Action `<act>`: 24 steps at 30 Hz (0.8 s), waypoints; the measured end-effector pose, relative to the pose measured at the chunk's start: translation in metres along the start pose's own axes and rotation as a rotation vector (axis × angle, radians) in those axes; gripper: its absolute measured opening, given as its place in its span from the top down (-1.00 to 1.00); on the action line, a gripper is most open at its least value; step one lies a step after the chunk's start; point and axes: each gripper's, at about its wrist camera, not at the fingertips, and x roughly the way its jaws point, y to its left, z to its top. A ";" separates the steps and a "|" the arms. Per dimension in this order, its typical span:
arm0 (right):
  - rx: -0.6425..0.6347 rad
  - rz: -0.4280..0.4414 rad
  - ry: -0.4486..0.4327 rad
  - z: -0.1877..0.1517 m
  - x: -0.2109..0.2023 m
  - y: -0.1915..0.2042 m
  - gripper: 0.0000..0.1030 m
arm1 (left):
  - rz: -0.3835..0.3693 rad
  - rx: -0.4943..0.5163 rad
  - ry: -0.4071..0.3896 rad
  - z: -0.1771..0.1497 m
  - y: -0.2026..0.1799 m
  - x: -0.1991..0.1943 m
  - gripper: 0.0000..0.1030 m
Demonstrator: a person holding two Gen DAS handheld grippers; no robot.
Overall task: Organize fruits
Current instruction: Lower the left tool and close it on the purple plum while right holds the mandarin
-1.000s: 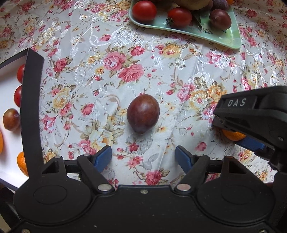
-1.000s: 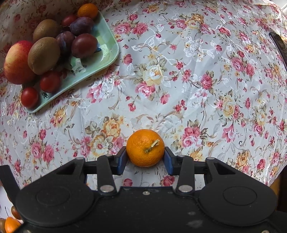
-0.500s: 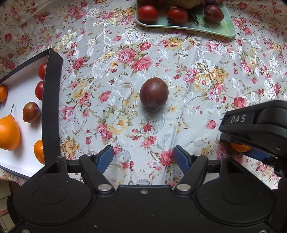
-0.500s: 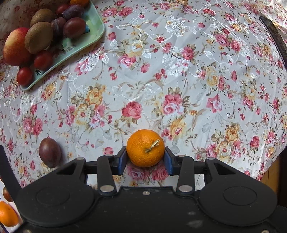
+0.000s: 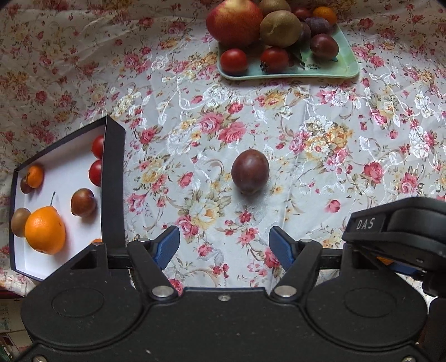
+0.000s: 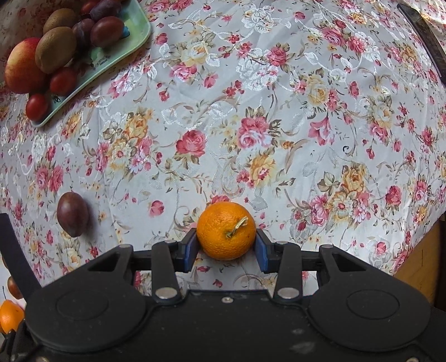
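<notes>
my right gripper (image 6: 226, 250) is clamped on a mandarin (image 6: 226, 230), blue pads pressed to both its sides, stem facing the camera, low in the centre of the right wrist frame. in the left wrist view that same gripper shows as a black body (image 5: 395, 231) at the right edge, with only a sliver of orange under it.

my left gripper (image 5: 223, 245) has its jaws spread wide with nothing between them. a dark plum (image 5: 250, 175) lies alone on the floral cloth (image 5: 320, 117), mid-frame, just above the gap between the fingers and apart from them. in the right wrist view the plum (image 6: 72, 213) sits at the left, well apart from the mandarin.

the black box (image 5: 114, 178) with a white floor is at the left of the left wrist frame. in it i see a big orange (image 5: 44, 230), a kiwi (image 5: 19, 225) touching it, a brown-red plum (image 5: 83, 202), two tomatoes (image 5: 96, 158) against the right wall, and a small mandarin at the far end.

the green tray (image 5: 331, 71) is at the top of the frame, holding an apple (image 5: 234, 21), kiwis, plums and two tomatoes along its near edge.
</notes>
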 end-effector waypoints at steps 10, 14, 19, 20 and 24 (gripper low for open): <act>0.014 0.031 -0.034 0.012 -0.020 -0.028 0.18 | -0.060 -0.006 0.004 0.022 0.010 0.000 -0.41; 0.029 0.037 -0.017 0.020 -0.024 -0.039 0.19 | -0.125 -0.077 0.024 0.031 0.026 0.000 -0.41; 0.029 0.060 -0.018 0.032 -0.032 -0.051 0.19 | -0.250 -0.239 0.080 0.045 0.056 0.011 -0.32; 0.028 0.062 -0.018 0.031 -0.032 -0.052 0.19 | -0.263 -0.262 0.086 0.047 0.060 0.013 -0.30; 0.037 0.071 -0.010 0.034 -0.033 -0.051 0.19 | -0.274 -0.349 0.066 0.053 0.069 0.019 -0.26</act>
